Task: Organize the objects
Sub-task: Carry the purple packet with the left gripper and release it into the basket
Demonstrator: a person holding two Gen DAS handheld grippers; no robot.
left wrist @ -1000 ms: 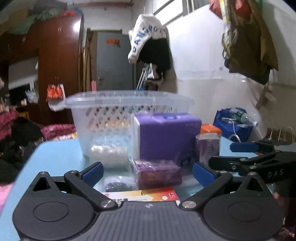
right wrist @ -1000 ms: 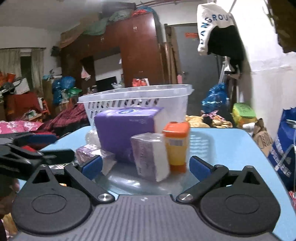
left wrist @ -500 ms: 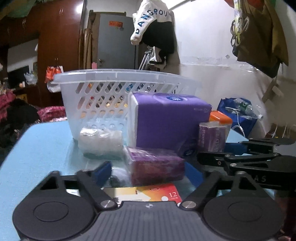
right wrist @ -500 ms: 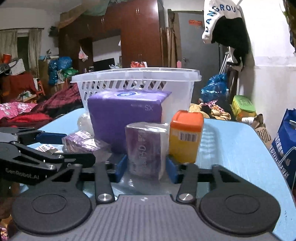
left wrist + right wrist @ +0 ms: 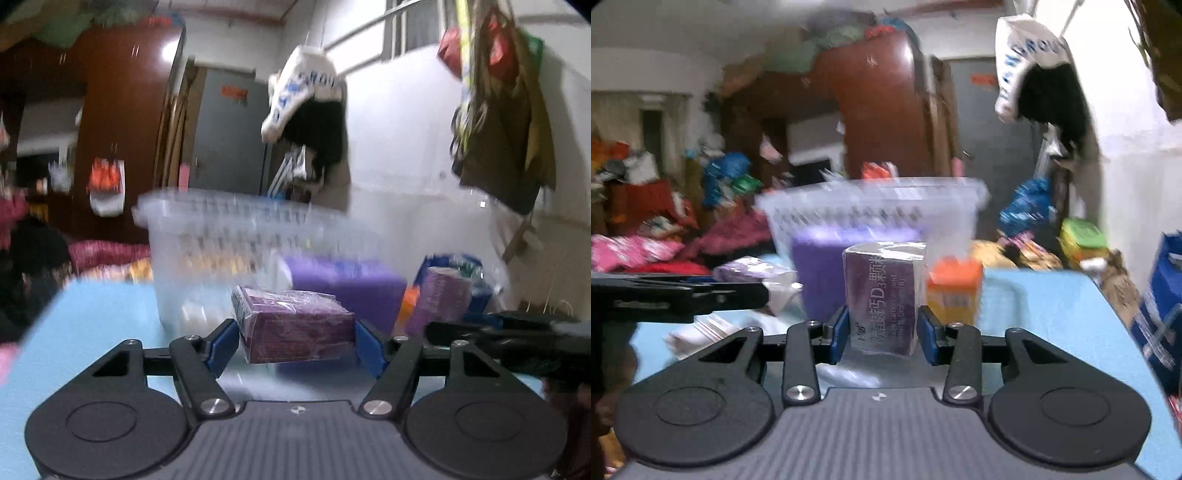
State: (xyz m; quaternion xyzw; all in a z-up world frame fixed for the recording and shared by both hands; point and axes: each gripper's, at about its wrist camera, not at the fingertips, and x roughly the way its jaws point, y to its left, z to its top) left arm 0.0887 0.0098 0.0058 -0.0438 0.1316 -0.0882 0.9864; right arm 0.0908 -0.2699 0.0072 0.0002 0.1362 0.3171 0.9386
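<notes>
In the left wrist view my left gripper (image 5: pixel 297 341) has its jaws closing on a flat purple box (image 5: pixel 295 328) wrapped in clear film; the blue pads press both ends and the box hangs clear of the blue table (image 5: pixel 92 332). In the right wrist view my right gripper (image 5: pixel 882 330) has its jaws closing on an upright purple box (image 5: pixel 882 291) in film, pads against both sides. A clear plastic basket (image 5: pixel 221 229) stands just behind, also visible as the basket (image 5: pixel 871 206) in the right view. The picture is blurred.
A large purple tissue pack (image 5: pixel 820 266) and an orange-lidded bottle (image 5: pixel 955 284) stand in front of the basket. Papers and a small wrapped packet (image 5: pixel 753 269) lie to the left. A blue bag (image 5: pixel 1160 314) sits past the table's right edge. Clothes hang on the wall.
Both grippers went from wide open to closed around their purple boxes. The left box has come up off the table; the right box is now between the pads and slightly raised.
</notes>
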